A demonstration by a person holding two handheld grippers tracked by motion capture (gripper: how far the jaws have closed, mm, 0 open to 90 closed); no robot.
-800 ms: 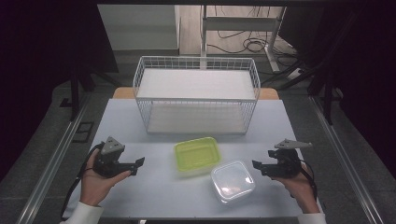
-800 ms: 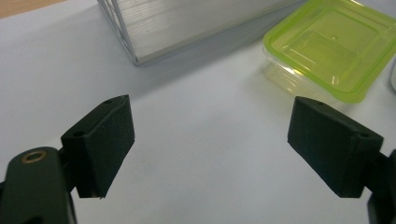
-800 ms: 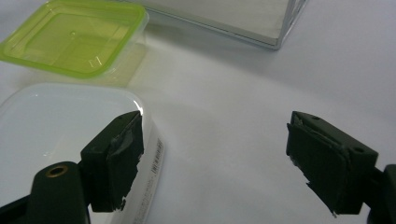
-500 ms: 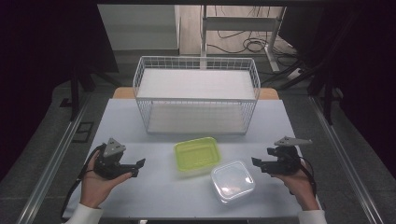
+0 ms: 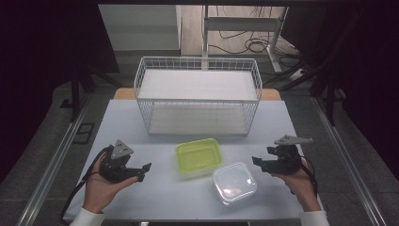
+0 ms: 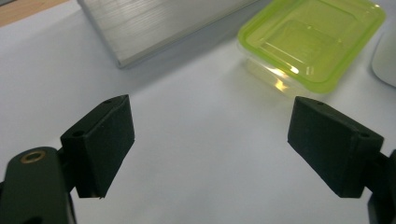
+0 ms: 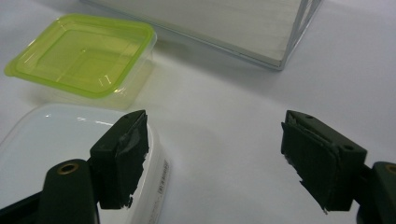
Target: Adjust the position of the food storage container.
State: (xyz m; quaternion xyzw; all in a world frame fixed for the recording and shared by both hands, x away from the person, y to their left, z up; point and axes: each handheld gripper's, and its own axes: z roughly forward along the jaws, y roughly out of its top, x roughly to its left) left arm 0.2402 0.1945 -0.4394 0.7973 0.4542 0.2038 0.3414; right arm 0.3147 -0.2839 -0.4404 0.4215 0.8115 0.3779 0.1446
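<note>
A food box with a green lid [image 5: 199,156] [image 6: 314,39] [image 7: 83,55] lies in the middle of the white table [image 5: 160,193], just in front of a wire basket [image 5: 197,100]. A clear box with a white lid [image 5: 234,182] [image 7: 51,140] sits to its right and nearer the front edge. My left gripper [image 5: 143,172] [image 6: 210,149] is held at the left of the table, open and empty, pointing toward the green-lidded box. At the right, my right gripper [image 5: 257,163] [image 7: 215,158] is open and empty too, with its jaws beside the white-lidded box.
The wire basket has a white floor and a metal base rail [image 6: 154,28] [image 7: 224,28]. Wooden table corners [image 5: 123,93] show behind it. Beyond the table lie dark floor, cables and metal frame legs [image 5: 277,42].
Both hands have drifted slightly; the right gripper sits a little nearer the white-lidded box. The boxes have not moved.
</note>
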